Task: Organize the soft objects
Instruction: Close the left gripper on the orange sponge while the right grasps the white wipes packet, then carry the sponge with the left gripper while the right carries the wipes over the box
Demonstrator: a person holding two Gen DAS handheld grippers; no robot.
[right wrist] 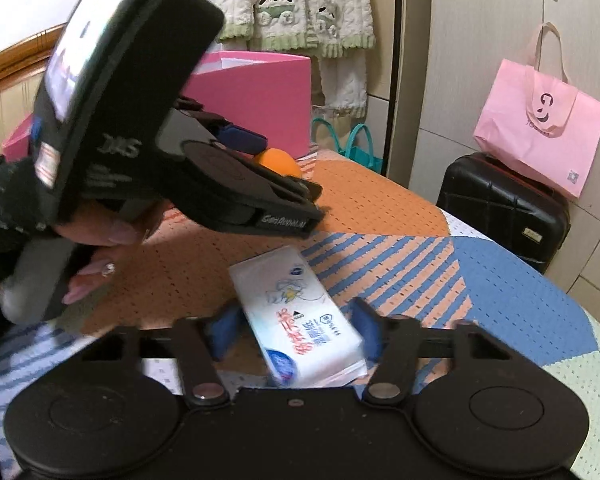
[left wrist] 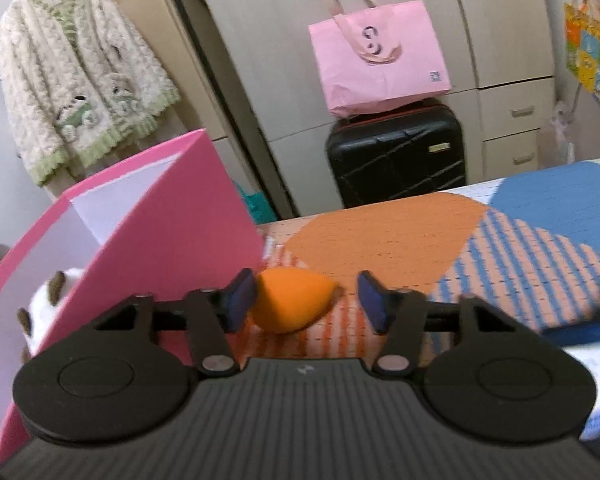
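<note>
An orange teardrop sponge (left wrist: 290, 300) lies on the patterned bedspread (left wrist: 380, 236). My left gripper (left wrist: 306, 300) is open, with the sponge between its blue pads and touching the left pad (left wrist: 240, 296). The sponge also shows in the right wrist view (right wrist: 280, 162) beyond the left gripper's body (right wrist: 236, 188). A pink box (left wrist: 172, 232) stands just left, with a white plush toy (left wrist: 48, 300) inside. My right gripper (right wrist: 296, 332) is open around a white tissue pack (right wrist: 300, 316) lying on the bedspread; the pads stand at its sides, contact unclear.
A black suitcase (left wrist: 396, 156) with a pink paper bag (left wrist: 380, 56) on top stands past the bed's far edge by the wardrobe. A fluffy cream cardigan (left wrist: 76, 72) hangs at the left. A teal bag (right wrist: 356, 144) sits beside the pink box.
</note>
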